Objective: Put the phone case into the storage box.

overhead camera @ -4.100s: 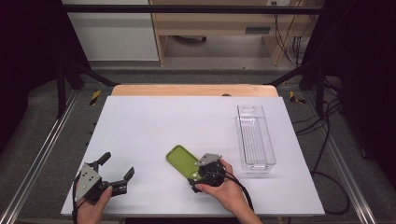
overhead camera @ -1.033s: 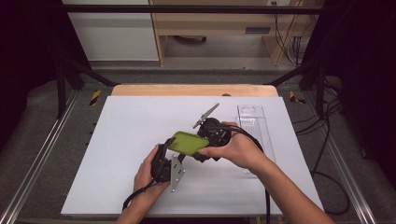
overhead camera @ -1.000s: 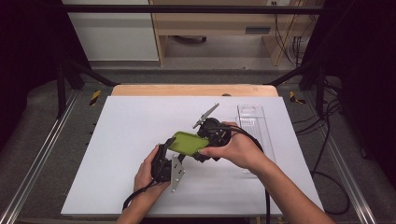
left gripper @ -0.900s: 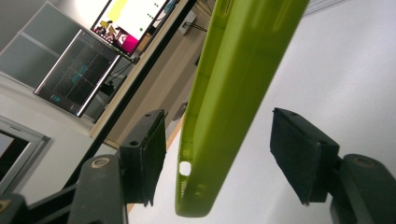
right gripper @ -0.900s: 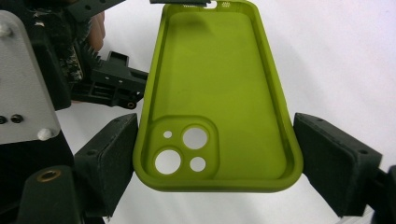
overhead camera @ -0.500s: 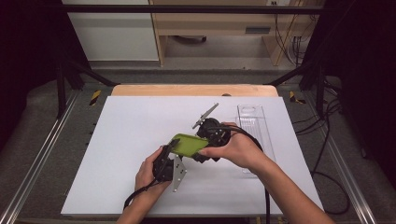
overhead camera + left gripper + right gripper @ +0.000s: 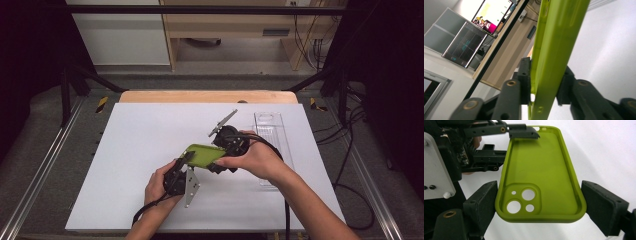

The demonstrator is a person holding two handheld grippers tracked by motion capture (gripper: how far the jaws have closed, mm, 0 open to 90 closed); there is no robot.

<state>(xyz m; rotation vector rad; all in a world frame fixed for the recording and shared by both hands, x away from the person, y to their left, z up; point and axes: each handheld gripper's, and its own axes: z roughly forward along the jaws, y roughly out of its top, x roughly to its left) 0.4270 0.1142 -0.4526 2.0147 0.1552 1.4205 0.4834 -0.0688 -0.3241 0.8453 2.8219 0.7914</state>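
In the high view, your left gripper point(image 7: 186, 159) sits just left of centre in the lower half of the frame, and its jaws have just been closing onto the near end of the green phone case point(image 7: 205, 154). In the left gripper view the case point(image 7: 554, 50) runs edge-on up the middle, with a black pad point(image 7: 525, 75) pressed against its left face and the other pad against its right, so that claw is narrow and clamped on the case wall. Moving right in the high view, the case hangs above the white table point(image 7: 130, 150) at frame centre, bridging your two tools. Your right gripper point(image 7: 224, 156) holds its other end: in the right gripper view the case point(image 7: 541, 170) lies open side up, camera cutouts at lower left, with the wide-set pads point(image 7: 482, 202) touching both long edges. At right centre in the high view, a clear plastic tray point(image 7: 272, 135) lies on the table, just beyond your right hand point(image 7: 252, 160).
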